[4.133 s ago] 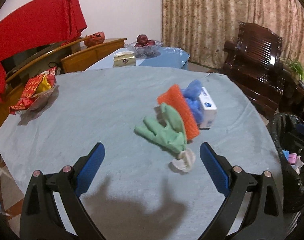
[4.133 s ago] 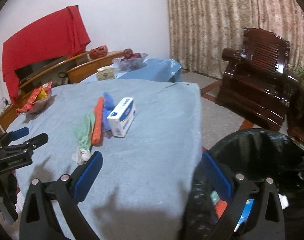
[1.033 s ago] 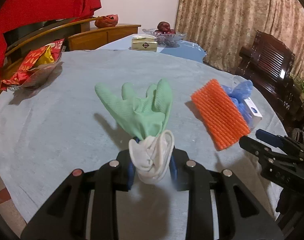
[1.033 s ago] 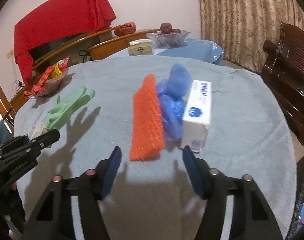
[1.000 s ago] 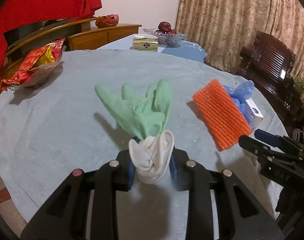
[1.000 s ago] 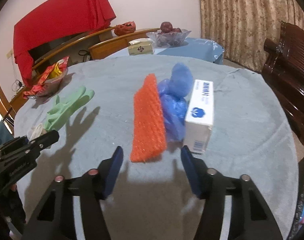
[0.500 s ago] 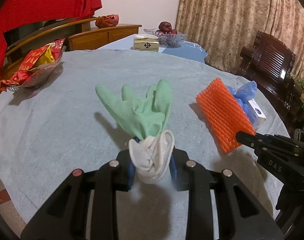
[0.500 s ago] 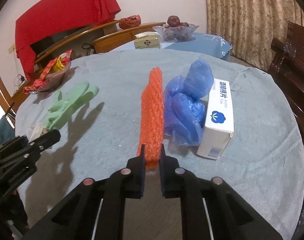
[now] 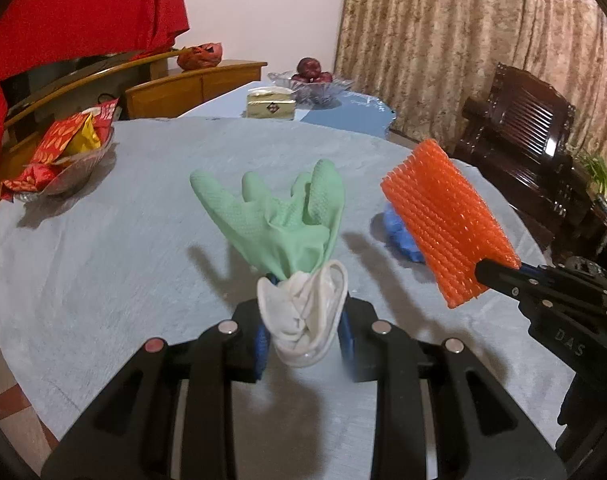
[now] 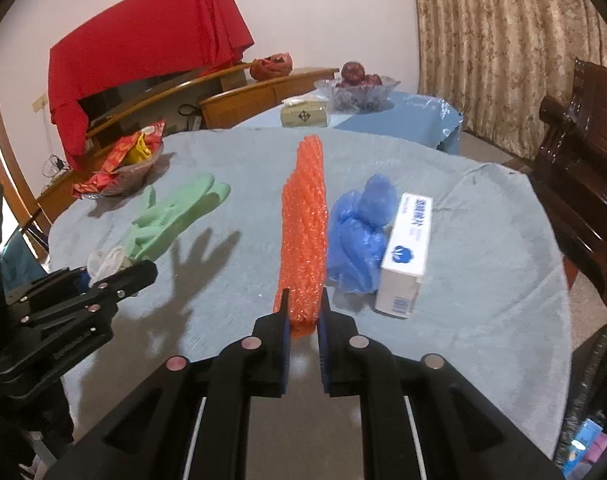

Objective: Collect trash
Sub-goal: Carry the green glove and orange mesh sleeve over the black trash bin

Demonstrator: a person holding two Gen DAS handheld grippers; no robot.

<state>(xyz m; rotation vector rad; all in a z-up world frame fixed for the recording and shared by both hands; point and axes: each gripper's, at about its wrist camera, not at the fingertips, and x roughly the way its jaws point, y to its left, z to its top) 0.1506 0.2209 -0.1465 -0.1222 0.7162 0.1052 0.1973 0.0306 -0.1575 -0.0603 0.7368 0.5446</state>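
My left gripper (image 9: 303,332) is shut on the white cuff of a green rubber glove (image 9: 279,216) and holds it above the table; the glove also shows in the right wrist view (image 10: 171,220). My right gripper (image 10: 303,316) is shut on the near end of an orange bubble-wrap sheet (image 10: 305,220), lifted off the table; it also shows in the left wrist view (image 9: 447,220). A crumpled blue plastic bag (image 10: 359,232) and a white box (image 10: 407,252) lie on the table to the right of the sheet.
The round table has a grey-blue cloth (image 10: 483,240). A glass bowl of red snack packets (image 9: 59,148) sits at its far left. A black-lined trash bin (image 10: 595,400) stands at the right. A dark wooden armchair (image 9: 519,140) is beyond the table.
My right gripper closed on the orange sheet and has lifted it off the table, uncovering the blue bag. My left gripper keeps holding the glove in the air.
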